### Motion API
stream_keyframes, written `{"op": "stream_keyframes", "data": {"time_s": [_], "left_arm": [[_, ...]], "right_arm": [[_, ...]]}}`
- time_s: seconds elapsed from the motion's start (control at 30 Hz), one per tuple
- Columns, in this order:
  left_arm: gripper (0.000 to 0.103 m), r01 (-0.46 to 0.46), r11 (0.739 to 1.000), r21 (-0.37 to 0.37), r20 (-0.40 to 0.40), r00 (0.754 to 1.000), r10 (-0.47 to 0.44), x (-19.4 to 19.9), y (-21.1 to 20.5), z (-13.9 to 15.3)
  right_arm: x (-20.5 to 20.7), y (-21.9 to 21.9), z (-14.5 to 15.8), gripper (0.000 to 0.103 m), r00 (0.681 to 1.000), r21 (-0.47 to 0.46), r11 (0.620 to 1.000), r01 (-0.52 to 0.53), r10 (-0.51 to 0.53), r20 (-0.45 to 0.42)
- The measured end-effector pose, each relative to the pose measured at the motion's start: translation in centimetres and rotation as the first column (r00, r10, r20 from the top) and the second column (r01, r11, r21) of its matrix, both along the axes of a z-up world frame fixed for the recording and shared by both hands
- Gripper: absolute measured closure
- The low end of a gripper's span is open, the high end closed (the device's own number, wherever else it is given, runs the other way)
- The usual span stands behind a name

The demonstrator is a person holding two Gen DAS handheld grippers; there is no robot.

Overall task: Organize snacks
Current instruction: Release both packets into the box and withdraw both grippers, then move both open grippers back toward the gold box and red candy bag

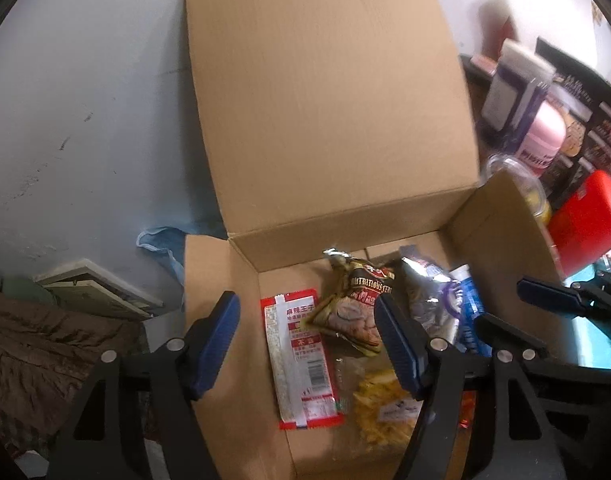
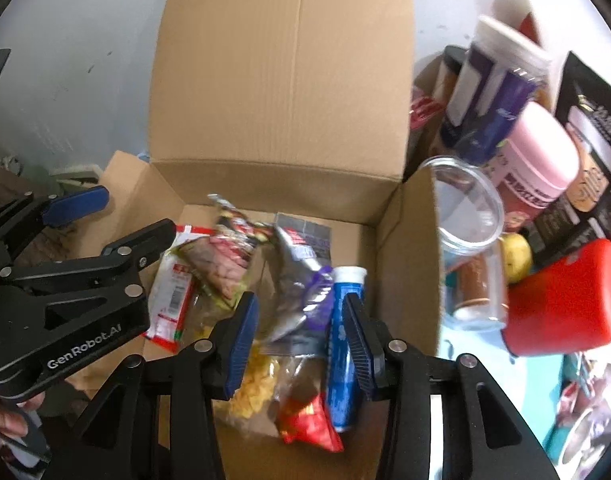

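Note:
An open cardboard box (image 1: 337,120) stands with its back flap raised. On its floor lie a red-and-white packet (image 1: 301,360), a brown cereal packet (image 1: 353,308), a silver-purple packet (image 2: 301,280), a blue tube (image 2: 343,340), a yellow chip bag (image 2: 257,392) and a red packet (image 2: 309,424). My left gripper (image 1: 309,344) hangs open over the red-and-white packet and the cereal packet, holding nothing. Just above the silver-purple packet and the tube is my right gripper (image 2: 301,344), also open; its right finger (image 2: 361,344) overlaps the tube's edge in the picture. Neither pad presses on anything.
Right of the box stand a clear plastic cup (image 2: 469,216), a pink jar (image 2: 541,152), a red container (image 2: 565,300), a purple-white carton (image 2: 493,80) and a black printed box (image 2: 593,128). A brown cloth (image 1: 45,340) and a blue bag (image 1: 161,240) lie to the left.

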State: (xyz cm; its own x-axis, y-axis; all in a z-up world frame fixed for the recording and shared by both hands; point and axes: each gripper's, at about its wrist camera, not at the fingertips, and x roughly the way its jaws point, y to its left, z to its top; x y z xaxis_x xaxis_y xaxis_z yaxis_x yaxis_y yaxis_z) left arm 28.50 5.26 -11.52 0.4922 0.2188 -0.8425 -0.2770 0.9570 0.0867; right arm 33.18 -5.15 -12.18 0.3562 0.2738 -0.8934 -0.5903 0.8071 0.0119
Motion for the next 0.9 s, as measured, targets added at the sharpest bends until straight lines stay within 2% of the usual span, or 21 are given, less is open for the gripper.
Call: {"op": "stream_keyframes", "data": {"time_s": [0.17, 0.43, 0.67, 0.73, 0.9], "left_arm": [[0.034, 0.013, 1.000, -0.005, 0.070, 0.997, -0.012, -1.4, -1.1, 3.7], [0.034, 0.034, 0.999, 0.008, 0.177, 0.984, -0.035, -5.0, -2.6, 10.6], [0.034, 0.033, 0.999, -0.007, 0.236, 0.971, -0.031, -8.3, -4.2, 14.3], [0.034, 0.030, 1.000, -0.009, 0.251, 0.968, -0.027, -9.3, -4.4, 15.2], [0.034, 0.031, 0.999, -0.019, 0.280, 0.960, -0.024, -12.6, -5.5, 17.0]], "right_arm": [[-1.4, -2.8, 3.3, 0.060, 0.999, 0.032, 0.999, 0.018, -0.019, 0.049], [-4.1, -5.0, 8.2, 0.060, 0.990, 0.094, 0.995, 0.037, -0.049, 0.129], [-7.6, -6.8, 12.6, 0.059, 0.980, 0.129, 0.991, 0.034, -0.058, 0.190], [-8.7, -7.3, 13.7, 0.054, 0.976, 0.136, 0.990, 0.033, -0.061, 0.209], [-11.7, -8.9, 15.8, 0.052, 0.967, 0.160, 0.987, 0.025, -0.065, 0.246]]}}
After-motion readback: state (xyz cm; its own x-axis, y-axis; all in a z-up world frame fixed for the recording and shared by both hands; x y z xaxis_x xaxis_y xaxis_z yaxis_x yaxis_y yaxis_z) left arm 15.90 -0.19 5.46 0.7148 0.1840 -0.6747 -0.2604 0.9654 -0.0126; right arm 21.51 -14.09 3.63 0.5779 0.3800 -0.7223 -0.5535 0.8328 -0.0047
